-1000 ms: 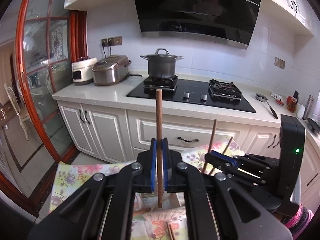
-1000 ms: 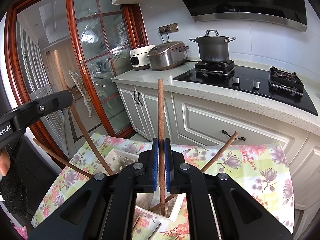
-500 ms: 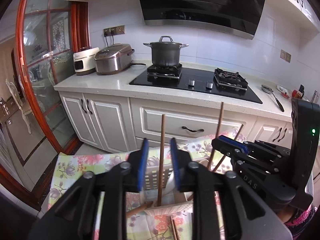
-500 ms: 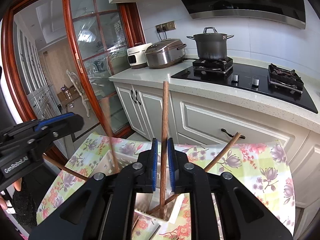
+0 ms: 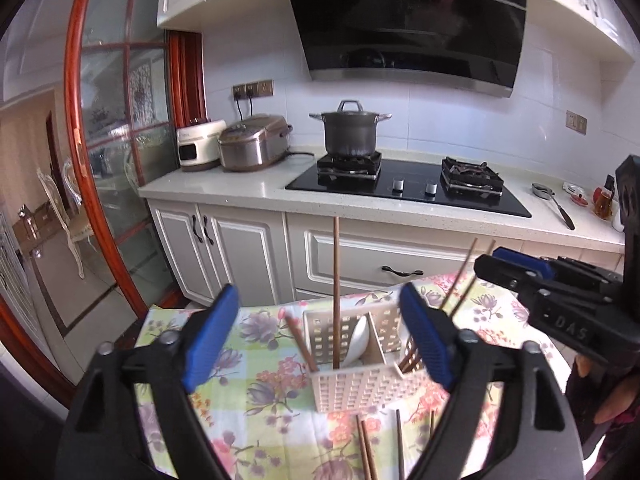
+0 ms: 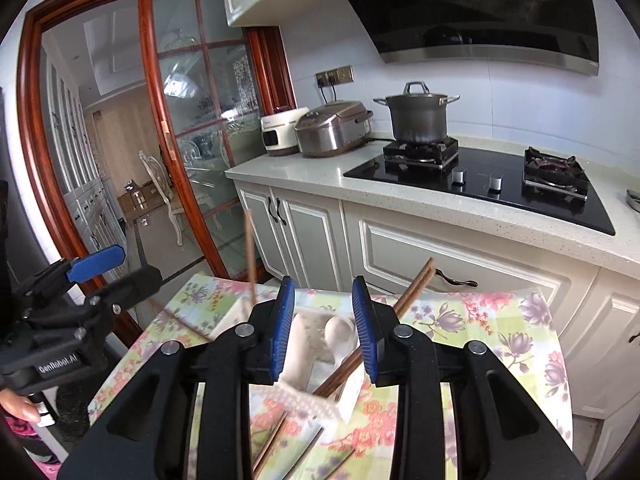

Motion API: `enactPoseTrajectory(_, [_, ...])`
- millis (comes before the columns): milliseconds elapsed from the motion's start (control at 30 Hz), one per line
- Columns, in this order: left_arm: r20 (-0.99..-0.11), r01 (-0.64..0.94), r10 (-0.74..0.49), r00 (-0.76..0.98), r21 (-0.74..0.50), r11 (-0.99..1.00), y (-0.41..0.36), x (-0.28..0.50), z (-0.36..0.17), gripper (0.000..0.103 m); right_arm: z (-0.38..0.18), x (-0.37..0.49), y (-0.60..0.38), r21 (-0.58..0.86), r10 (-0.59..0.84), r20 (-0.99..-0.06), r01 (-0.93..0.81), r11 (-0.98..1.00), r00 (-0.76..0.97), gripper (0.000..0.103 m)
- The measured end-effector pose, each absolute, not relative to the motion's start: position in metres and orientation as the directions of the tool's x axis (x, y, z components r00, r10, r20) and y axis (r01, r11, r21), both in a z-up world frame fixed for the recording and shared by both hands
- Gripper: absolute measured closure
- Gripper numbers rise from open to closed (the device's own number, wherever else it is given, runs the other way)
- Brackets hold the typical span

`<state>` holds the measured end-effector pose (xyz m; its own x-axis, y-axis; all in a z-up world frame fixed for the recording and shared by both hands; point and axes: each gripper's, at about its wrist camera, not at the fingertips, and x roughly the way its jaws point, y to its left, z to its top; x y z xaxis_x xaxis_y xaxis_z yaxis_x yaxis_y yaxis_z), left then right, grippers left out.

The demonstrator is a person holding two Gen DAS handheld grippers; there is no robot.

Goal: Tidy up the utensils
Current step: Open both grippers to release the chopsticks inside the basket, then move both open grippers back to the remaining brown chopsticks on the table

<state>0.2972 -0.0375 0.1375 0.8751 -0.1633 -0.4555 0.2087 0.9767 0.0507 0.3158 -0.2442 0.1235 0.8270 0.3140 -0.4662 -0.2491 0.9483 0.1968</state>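
Observation:
A white perforated utensil holder [image 5: 352, 380] stands on the floral tablecloth [image 5: 248, 360]. It holds a white spoon [image 5: 356, 342] and several brown chopsticks; one chopstick [image 5: 336, 292] stands upright in its left compartment. My left gripper [image 5: 318, 336] is open and empty, just in front of the holder. My right gripper [image 6: 324, 326] is open and empty above the holder [image 6: 304, 400], with the spoon [image 6: 340, 334] and leaning chopsticks [image 6: 412, 286] between its pads. A few loose chopsticks [image 5: 366, 444] lie on the cloth in front of the holder.
Behind the table runs a kitchen counter [image 5: 240, 188] with a hob, a grey pot [image 5: 350, 130] and two cookers. A red-framed glass door [image 5: 100, 160] is at the left. The right gripper body [image 5: 560, 300] is at the right of the left wrist view.
Both grippers were shut on upright chopsticks; both have opened and let them go into the holder. The left gripper has pulled back and opened wide.

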Motion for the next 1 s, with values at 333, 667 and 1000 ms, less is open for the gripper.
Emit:
enactPoseTrajectory(333, [-0.408,0.180,-0.154,0.900,0.026,0.983,-0.011,0.194,0.098,0.005,0.105,0.212,-0.223,0.136,0.325,-0.437,-0.295,0.946,0.839,0.052])
enactPoseTrajectory(667, [-0.468,0.157,-0.173,0.866,-0.073,0.985,0.018,0.145,0.025,0.005,0.048,0.138,-0.201,0.021,0.275,-0.463,-0.300,0.954,0.842,0.046])
enactPoseTrajectory(1000, [-0.578,0.108,-0.138,0.804,-0.086,0.990,0.017,0.150,-0.053,0.005,-0.054,0.157,-0.196,0.150,0.256,-0.661,-0.209,0.966,0.706,0.045])
